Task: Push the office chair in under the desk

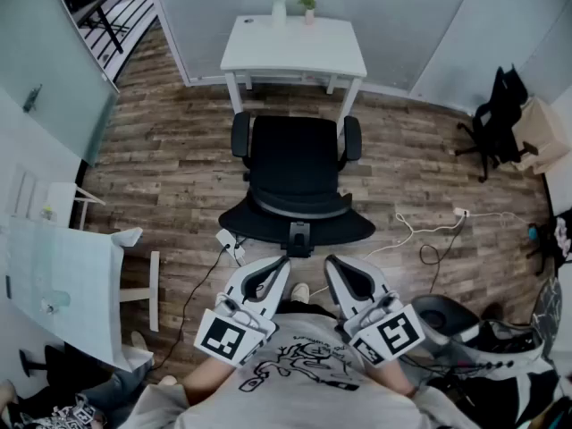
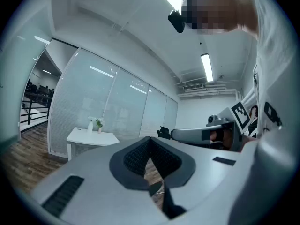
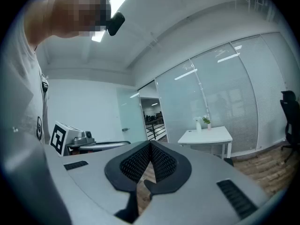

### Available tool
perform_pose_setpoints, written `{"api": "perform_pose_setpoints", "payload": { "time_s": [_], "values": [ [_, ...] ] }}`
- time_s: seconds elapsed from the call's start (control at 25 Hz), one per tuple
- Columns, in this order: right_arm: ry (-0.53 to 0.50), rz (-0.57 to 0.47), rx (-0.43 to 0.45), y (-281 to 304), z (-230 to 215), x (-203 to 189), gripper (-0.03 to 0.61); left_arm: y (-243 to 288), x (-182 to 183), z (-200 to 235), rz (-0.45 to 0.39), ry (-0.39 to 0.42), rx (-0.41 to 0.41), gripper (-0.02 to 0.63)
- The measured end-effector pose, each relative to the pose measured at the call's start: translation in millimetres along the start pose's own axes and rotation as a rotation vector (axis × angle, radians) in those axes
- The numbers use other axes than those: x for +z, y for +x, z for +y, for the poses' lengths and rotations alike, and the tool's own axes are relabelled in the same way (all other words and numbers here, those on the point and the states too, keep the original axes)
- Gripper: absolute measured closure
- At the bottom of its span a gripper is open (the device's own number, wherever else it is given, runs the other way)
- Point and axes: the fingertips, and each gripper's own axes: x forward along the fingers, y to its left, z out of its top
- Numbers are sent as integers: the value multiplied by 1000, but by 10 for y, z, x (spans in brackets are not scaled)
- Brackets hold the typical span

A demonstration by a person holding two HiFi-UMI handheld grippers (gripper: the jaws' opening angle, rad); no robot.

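Note:
A black office chair (image 1: 295,172) stands on the wood floor just in front of a small white desk (image 1: 293,46), its backrest toward me and its seat outside the desk. My left gripper (image 1: 282,263) and right gripper (image 1: 329,263) are held close to my chest, side by side, tips pointing at the chair's back and a short way from it. Both are shut with nothing between the jaws. In the left gripper view the desk (image 2: 92,137) shows far off at the left. The desk (image 3: 206,136) appears in the right gripper view at the right.
A white bottle (image 1: 278,9) and a small potted plant (image 1: 307,1) stand on the desk's far edge. Cables and a power strip (image 1: 427,231) lie on the floor right of the chair. Another black chair (image 1: 493,123) stands at the far right, a glass-topped table (image 1: 63,280) at the left.

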Motion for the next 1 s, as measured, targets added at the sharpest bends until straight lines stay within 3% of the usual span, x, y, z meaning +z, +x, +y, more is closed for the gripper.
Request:
{"api": "perform_pose_setpoints", "payload": {
  "time_s": [1.0],
  "values": [
    [14,-15,54,-114,-341,82,541,479,-62,-235,28,5,-14,611]
  ]
}}
